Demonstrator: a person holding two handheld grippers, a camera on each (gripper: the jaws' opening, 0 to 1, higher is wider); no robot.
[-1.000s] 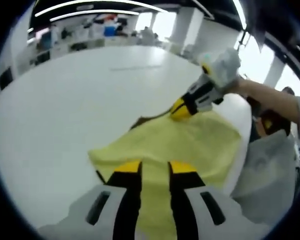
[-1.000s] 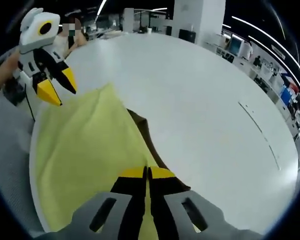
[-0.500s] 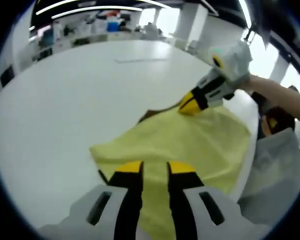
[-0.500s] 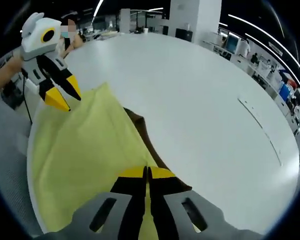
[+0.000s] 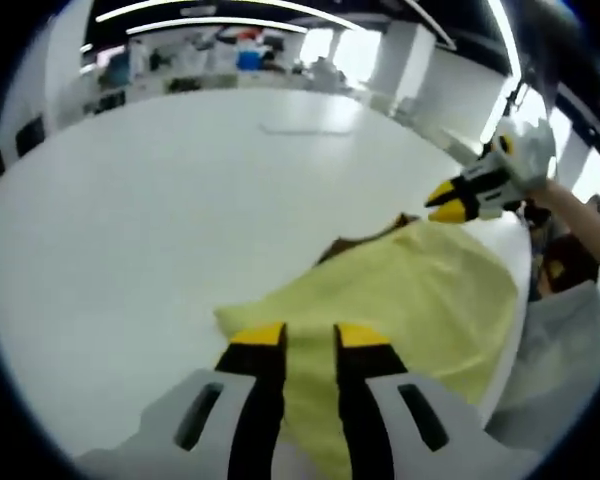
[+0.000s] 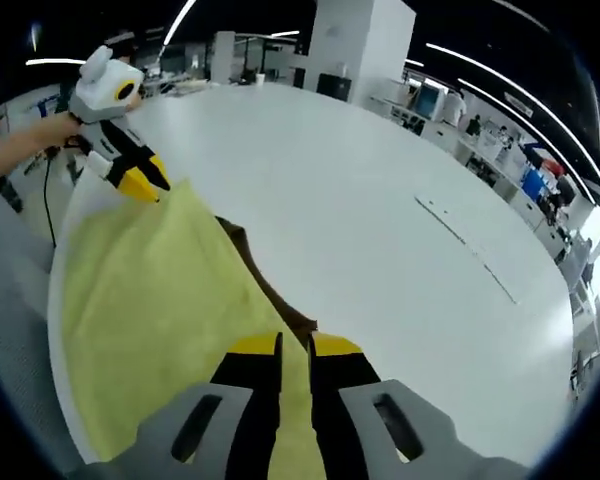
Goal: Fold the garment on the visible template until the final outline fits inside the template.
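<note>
A pale yellow garment (image 5: 400,290) lies flat near the edge of a white table (image 5: 160,200). A dark brown layer (image 5: 365,240) peeks out from under its far side. My left gripper (image 5: 310,335) hangs over the garment's near corner, jaws apart, yellow cloth showing between them. In the right gripper view the garment (image 6: 150,290) runs away to the left, with the brown layer (image 6: 270,290) along its right edge. My right gripper (image 6: 295,345) stands open over it. The right gripper (image 5: 442,202) is lifted just off the far corner. The left gripper (image 6: 140,183) touches the opposite corner.
The table (image 6: 360,200) stretches wide and bare beyond the garment, with a faint thin line (image 6: 470,245) marked on it. A person's arm (image 5: 580,220) and grey clothing (image 5: 540,350) stand at the table's edge close to the cloth. Office desks fill the background.
My right gripper's jaws, shut on the garment's corner before, have parted and it has lifted off the cloth. The left gripper's jaw gap is unchanged. Both cameras have shifted.
</note>
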